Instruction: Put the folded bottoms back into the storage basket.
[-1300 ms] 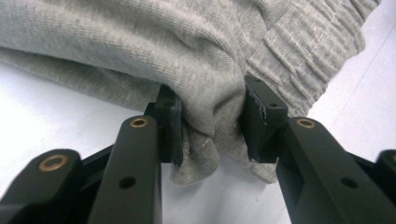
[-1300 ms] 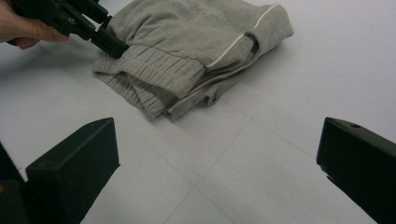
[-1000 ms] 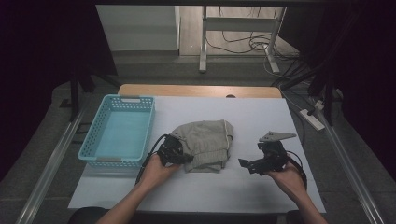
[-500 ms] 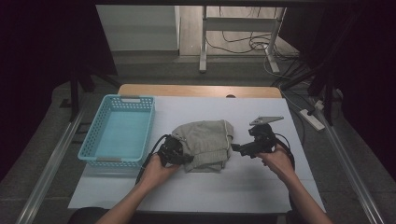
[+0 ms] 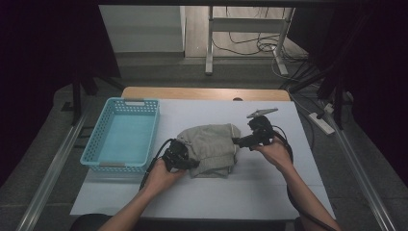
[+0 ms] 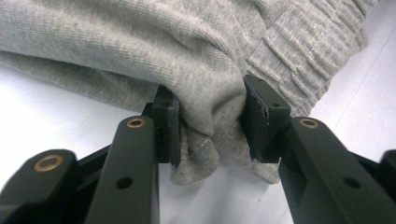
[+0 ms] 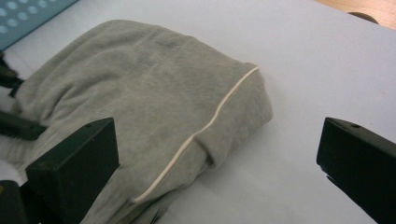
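Grey garment [image 5: 211,149] folded, long axis running away from the basket [image 5: 122,137]; left tool [image 6: 210,126] clamped on its near-basket edge, right tool [image 7: 219,163] wide apart at far edge

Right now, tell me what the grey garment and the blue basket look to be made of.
Grey garment: soft knit fabric, probably cotton jersey; fine knit rows, a ribbed band and matte folds show. Blue basket: most likely moulded plastic; smooth, slightly glossy, with perforated walls and cut-out handles.
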A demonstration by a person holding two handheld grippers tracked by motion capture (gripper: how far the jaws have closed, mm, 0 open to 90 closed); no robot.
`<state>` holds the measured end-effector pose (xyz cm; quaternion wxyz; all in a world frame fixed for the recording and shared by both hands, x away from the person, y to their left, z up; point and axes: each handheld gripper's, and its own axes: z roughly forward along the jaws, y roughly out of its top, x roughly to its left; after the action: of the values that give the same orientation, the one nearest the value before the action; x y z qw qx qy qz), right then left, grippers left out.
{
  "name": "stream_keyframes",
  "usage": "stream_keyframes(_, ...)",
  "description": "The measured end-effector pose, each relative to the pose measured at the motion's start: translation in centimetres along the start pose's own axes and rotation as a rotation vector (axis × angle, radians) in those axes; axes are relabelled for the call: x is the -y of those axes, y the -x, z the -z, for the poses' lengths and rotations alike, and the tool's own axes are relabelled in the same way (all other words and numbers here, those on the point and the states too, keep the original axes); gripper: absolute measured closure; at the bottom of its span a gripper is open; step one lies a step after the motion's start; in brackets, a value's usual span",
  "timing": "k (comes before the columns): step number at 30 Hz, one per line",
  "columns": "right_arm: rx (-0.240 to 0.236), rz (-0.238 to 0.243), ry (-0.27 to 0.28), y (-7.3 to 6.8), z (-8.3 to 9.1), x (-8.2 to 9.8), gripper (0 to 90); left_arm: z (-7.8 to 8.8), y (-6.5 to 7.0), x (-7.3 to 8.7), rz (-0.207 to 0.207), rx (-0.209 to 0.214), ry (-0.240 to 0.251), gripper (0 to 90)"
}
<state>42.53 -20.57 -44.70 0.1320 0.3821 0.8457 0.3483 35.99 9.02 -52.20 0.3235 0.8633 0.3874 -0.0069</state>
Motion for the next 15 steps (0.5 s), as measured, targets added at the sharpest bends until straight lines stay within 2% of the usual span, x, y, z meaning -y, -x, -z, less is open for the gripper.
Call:
stream_keyframes(5, 0.008, -0.034, -0.004, 0.7, -1.4, -1.1, 0.0, 0.0, 0.0, 0.0, 0.008, 0.000, -0.002, 59.9)
stream_keyframes(10, 0.051, -0.026, -0.031, 1.5, -3.2, -2.0, 0.0, 0.0, 0.0, -0.1, 0.007, 0.000, -0.007, 59.8)
stream_keyframes(15, 0.084, -0.053, -0.066, 2.5, -5.2, -2.8, 0.0, 0.0, 0.0, -0.1, 0.013, 0.003, -0.008, 59.6)
